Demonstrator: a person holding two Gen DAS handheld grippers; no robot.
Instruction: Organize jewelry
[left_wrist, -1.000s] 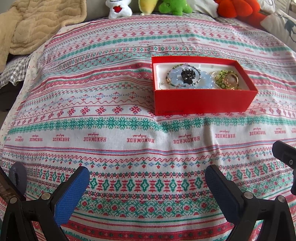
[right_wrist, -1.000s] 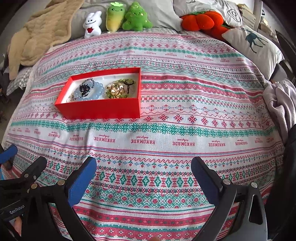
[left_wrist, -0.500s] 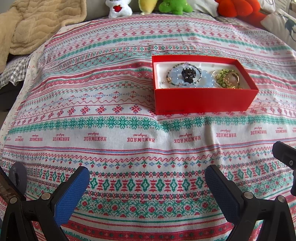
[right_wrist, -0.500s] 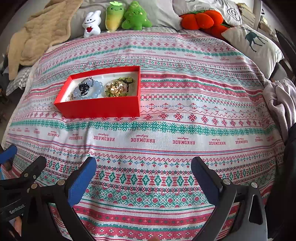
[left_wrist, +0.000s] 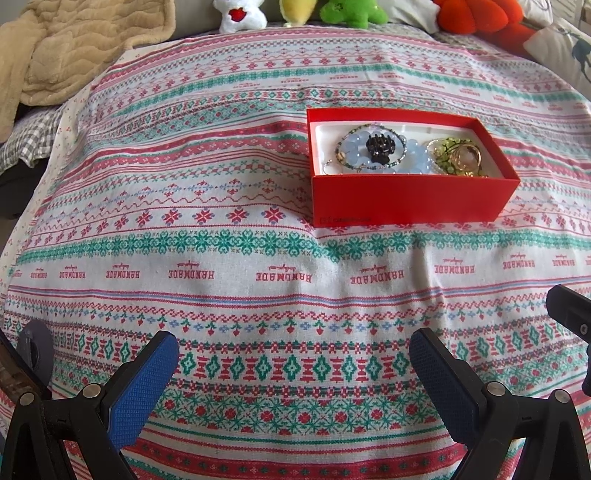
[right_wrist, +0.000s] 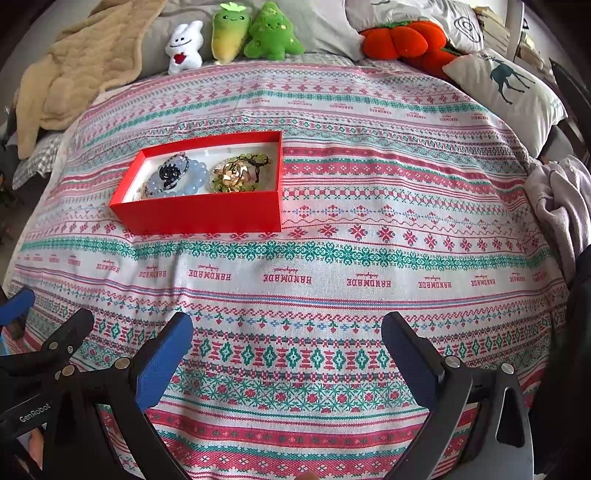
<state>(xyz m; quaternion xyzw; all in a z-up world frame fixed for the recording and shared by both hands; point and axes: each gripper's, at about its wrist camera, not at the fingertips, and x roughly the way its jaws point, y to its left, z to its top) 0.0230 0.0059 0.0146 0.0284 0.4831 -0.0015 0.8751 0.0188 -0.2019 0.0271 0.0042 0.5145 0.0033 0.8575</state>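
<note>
**Both grippers idle, box packed**

I see the red box on the bed, at about 1 o'clock from my left gripper and 11 o'clock from my right gripper. Both sets of fingers are spread wide, holding nothing, hovering over bare bedspread well apart from the box.

Inside the box: pale blue bead bracelet with a black hair claw resting on it, thin beaded strands around that; green beads and gold rings toward the box's right end. No loose jewelry shows on the bedspread.

My read: either the sorting is finished or not begun. Next move, if any, calls for reaching forward to the box and pinching one small piece without snagging the tangled strands.
</note>
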